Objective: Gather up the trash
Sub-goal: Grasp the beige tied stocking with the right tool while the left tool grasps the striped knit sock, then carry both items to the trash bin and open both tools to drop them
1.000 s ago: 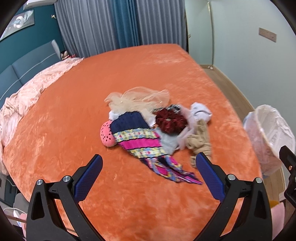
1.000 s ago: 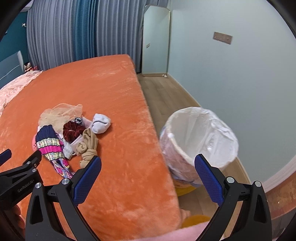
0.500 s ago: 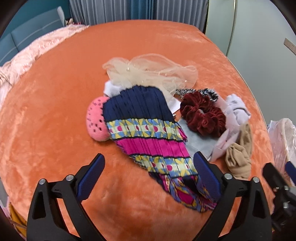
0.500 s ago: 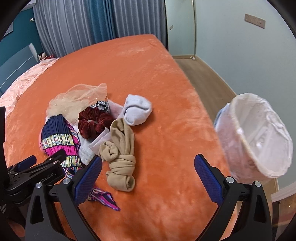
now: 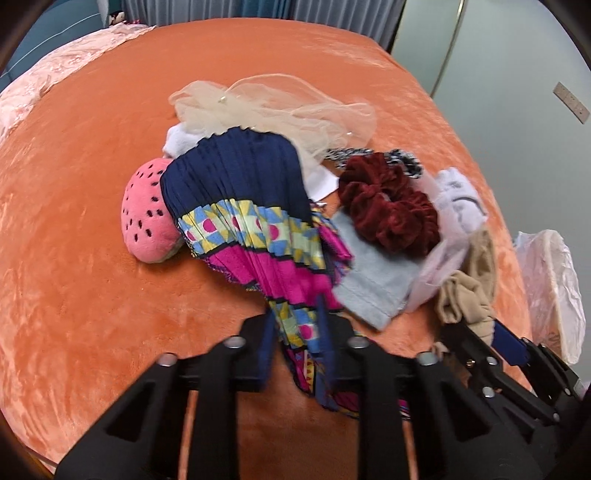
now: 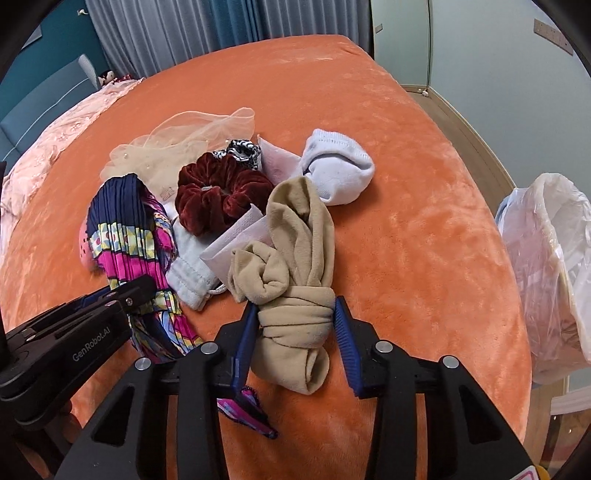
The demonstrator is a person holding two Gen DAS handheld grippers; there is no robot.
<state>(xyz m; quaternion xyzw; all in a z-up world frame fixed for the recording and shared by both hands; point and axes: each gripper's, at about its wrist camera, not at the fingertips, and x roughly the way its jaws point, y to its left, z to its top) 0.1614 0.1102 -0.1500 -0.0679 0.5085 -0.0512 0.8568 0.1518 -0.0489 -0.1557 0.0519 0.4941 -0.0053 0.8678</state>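
A pile of small items lies on the orange bed (image 5: 92, 295). My left gripper (image 5: 295, 325) is shut on the narrow end of the pleated navy, pink and yellow cloth (image 5: 243, 218), also in the right wrist view (image 6: 129, 229). My right gripper (image 6: 293, 314) is closed around the knotted beige stocking (image 6: 295, 258), which also shows in the left wrist view (image 5: 469, 291). Around them lie a dark red scrunchie (image 6: 218, 192), a white sock (image 6: 340, 173), a pale blue face mask (image 5: 373, 280), cream tulle (image 5: 273, 103) and a pink plush toy (image 5: 146, 214).
A bin lined with a white plastic bag (image 6: 550, 266) stands on the floor off the bed's right edge, also in the left wrist view (image 5: 554, 284). A pink quilt (image 5: 55, 66) lies at the far left. Curtains (image 6: 177, 33) and a wall mirror (image 6: 399, 37) stand behind.
Both grippers moved down and forward onto the pile and closed: the left on the pleated cloth's end, the right around the beige stocking. Both were wide open and empty before.
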